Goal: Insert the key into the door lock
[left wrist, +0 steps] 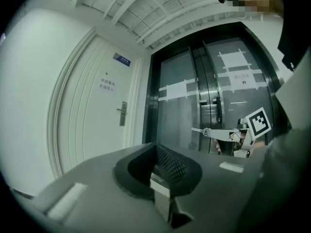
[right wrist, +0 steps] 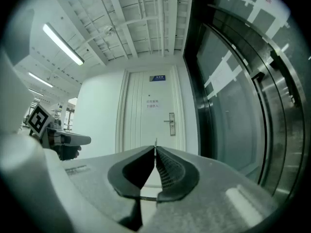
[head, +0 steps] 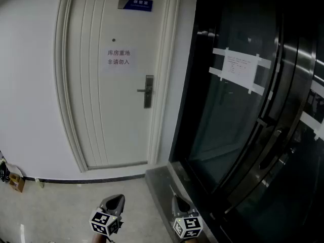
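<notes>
Well short of the white door (head: 116, 85), the right tool (right wrist: 155, 149) is clenched on the key (right wrist: 155, 142) — blade tip poking forward, level, lined up roughly on the door lock (right wrist: 171, 124), presumably for a straight approach. Left tool (left wrist: 155, 147) closed on nothing — held aside, seemingly spare.

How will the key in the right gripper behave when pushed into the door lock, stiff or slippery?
The key looks like thin metal, so it is probably stiff and light. Only its end is pinched in the right gripper, with the blade sticking out, so it may pivot or slip if it meets the lock off-line.
</notes>
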Demonstrator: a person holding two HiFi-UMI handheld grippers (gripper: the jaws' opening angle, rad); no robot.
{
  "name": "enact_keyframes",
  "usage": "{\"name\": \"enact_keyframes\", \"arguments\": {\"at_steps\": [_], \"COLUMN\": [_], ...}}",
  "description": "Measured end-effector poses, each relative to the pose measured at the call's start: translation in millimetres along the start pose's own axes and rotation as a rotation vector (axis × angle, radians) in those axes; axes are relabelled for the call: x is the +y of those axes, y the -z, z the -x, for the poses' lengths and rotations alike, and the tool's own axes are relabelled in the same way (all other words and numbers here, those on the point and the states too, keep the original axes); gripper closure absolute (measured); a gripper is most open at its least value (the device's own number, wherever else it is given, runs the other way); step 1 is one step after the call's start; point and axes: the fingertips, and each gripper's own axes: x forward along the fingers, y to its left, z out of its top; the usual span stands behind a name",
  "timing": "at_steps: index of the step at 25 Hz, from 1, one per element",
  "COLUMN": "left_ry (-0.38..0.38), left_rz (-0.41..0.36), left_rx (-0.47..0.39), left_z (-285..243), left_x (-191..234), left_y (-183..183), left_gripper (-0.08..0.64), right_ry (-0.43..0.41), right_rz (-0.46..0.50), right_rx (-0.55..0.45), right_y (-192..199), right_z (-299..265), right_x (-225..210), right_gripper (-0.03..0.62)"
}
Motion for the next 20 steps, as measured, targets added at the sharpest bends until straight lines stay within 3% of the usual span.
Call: {"name": "enact_keyframes", "arguments": {"at_steps": [20], "left_ry": [0.026], "left_rz": [0.015], "left_rx": [-0.005], "left_z": [7.8], "left_x": [34.3], "left_y": [6.3], "left_gripper": [0.557], "right_ry": [0.039], "right_rz": [-0.025], "right_rx": [0.014], "right_y": [7.6], "right_z": [-11.6], "right_x": [13.9], "right_gripper": [0.581]}}
